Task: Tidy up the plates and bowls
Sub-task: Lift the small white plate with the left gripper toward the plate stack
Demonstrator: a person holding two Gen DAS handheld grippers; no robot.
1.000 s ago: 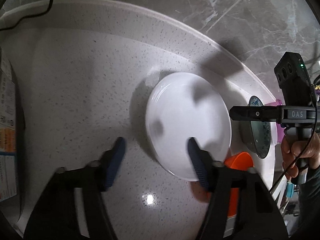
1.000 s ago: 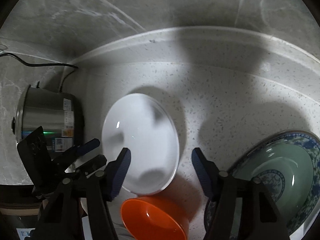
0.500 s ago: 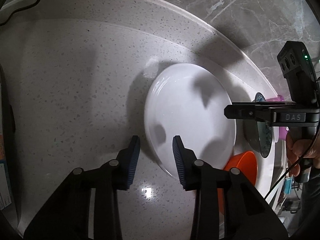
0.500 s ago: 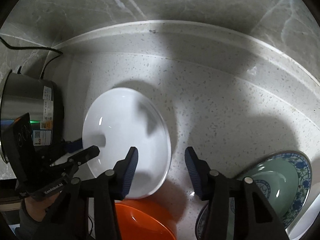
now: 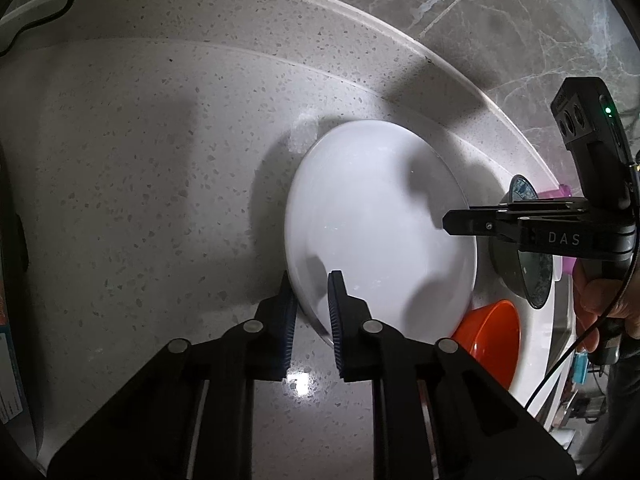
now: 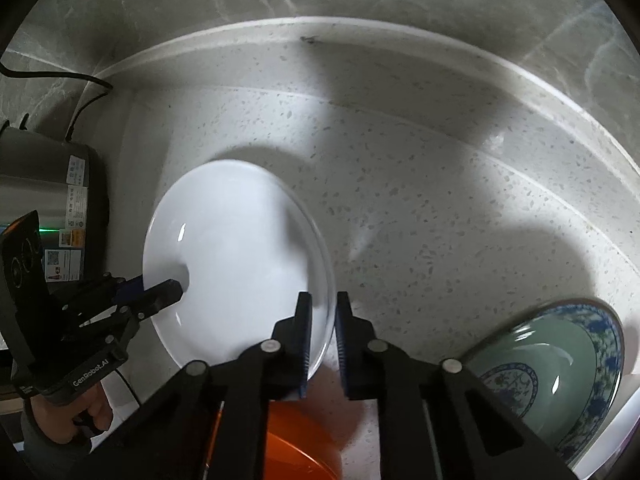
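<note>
A white plate (image 5: 380, 220) lies on the speckled counter (image 5: 140, 160). My left gripper (image 5: 312, 304) straddles the plate's near left rim, its jaws closing with the rim pinched between the blue pads. My right gripper (image 6: 323, 320) straddles the opposite rim of the same white plate (image 6: 240, 248). Its jaws are closing too, with the edge between the pads. Each gripper shows in the other's view: the right gripper (image 5: 450, 222) from the side over the plate, and the left gripper (image 6: 172, 288) at the plate's left edge.
An orange bowl (image 5: 492, 336) sits just below the plate, close to my right fingers (image 6: 300, 340). A green bowl with a blue pattern (image 6: 560, 360) stands at the right. A steel cooker (image 6: 52, 200) with a black cable (image 6: 80, 92) stands left. The counter's raised back edge (image 6: 320, 24) curves behind.
Both grippers came in over opposite rims of the white plate and their jaws narrowed from wide apart to a slim gap around the rim. The plate stayed where it was.
</note>
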